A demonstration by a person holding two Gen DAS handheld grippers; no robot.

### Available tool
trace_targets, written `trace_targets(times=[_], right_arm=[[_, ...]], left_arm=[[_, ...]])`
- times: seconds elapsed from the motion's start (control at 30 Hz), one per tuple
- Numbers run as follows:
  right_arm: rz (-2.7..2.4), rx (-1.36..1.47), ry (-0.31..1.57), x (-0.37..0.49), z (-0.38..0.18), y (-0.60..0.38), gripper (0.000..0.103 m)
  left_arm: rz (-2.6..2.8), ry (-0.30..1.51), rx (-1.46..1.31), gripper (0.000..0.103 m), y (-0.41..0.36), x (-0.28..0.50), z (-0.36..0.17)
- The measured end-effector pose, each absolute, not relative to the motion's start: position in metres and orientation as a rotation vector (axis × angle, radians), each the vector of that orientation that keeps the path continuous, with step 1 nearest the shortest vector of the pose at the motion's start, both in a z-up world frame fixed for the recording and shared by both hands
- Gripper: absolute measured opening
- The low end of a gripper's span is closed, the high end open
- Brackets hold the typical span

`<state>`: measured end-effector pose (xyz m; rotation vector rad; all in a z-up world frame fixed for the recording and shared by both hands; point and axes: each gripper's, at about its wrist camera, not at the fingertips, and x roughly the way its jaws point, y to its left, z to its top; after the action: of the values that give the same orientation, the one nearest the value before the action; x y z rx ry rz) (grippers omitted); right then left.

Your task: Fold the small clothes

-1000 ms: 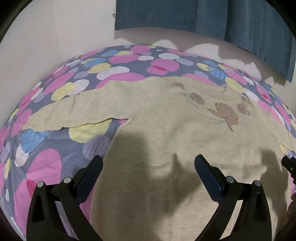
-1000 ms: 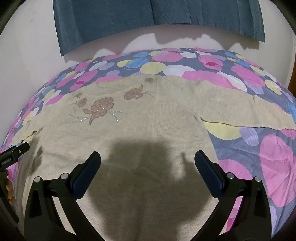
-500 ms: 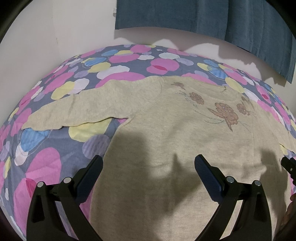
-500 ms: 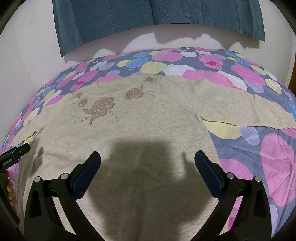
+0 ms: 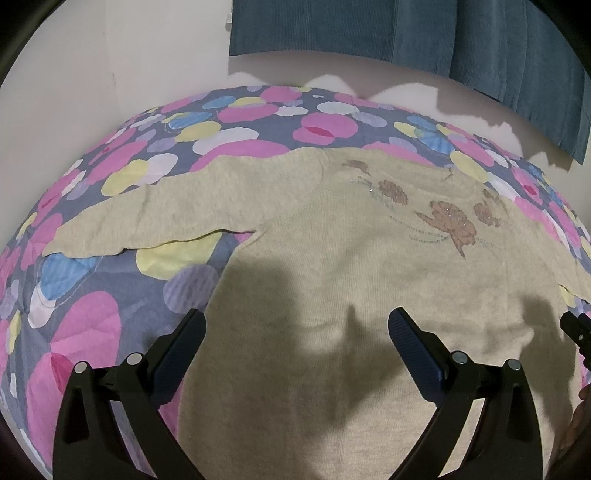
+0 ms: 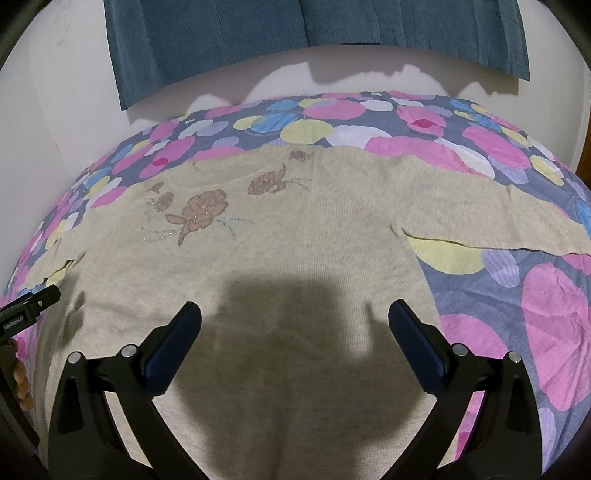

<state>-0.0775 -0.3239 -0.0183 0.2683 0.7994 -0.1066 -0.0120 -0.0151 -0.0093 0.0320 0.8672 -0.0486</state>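
Note:
A beige knit sweater (image 5: pixel 332 266) with brown flower embroidery (image 5: pixel 450 225) lies flat, front up, on a spotted bedsheet (image 5: pixel 92 314). Its left sleeve (image 5: pixel 155 218) stretches out to the left; its right sleeve (image 6: pixel 480 210) stretches out to the right. My left gripper (image 5: pixel 295 325) is open and empty, hovering over the sweater's lower left body. My right gripper (image 6: pixel 293 317) is open and empty over the sweater (image 6: pixel 295 258), at its lower right body. Each gripper's tip shows at the edge of the other's view.
The sheet (image 6: pixel 535 314) has pink, yellow and blue circles on grey. A white wall (image 5: pixel 110 74) stands behind the bed, with a dark blue curtain (image 6: pixel 295 29) hanging above. The sweater's hem lies below both views.
Both views have shifted only slightly; the sweater lies the same and both grippers stay open.

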Motion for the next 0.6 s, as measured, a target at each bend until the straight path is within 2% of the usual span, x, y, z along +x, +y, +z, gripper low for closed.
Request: trace_targets(times=[0.6], right_arm=[[-0.106,0.269,0.801,-0.0779,-0.0218,-0.3228,0.101]], left_arm=[[-0.048,0.874,0.031,0.099,-0.0139,-0.0133,-0.0099]])
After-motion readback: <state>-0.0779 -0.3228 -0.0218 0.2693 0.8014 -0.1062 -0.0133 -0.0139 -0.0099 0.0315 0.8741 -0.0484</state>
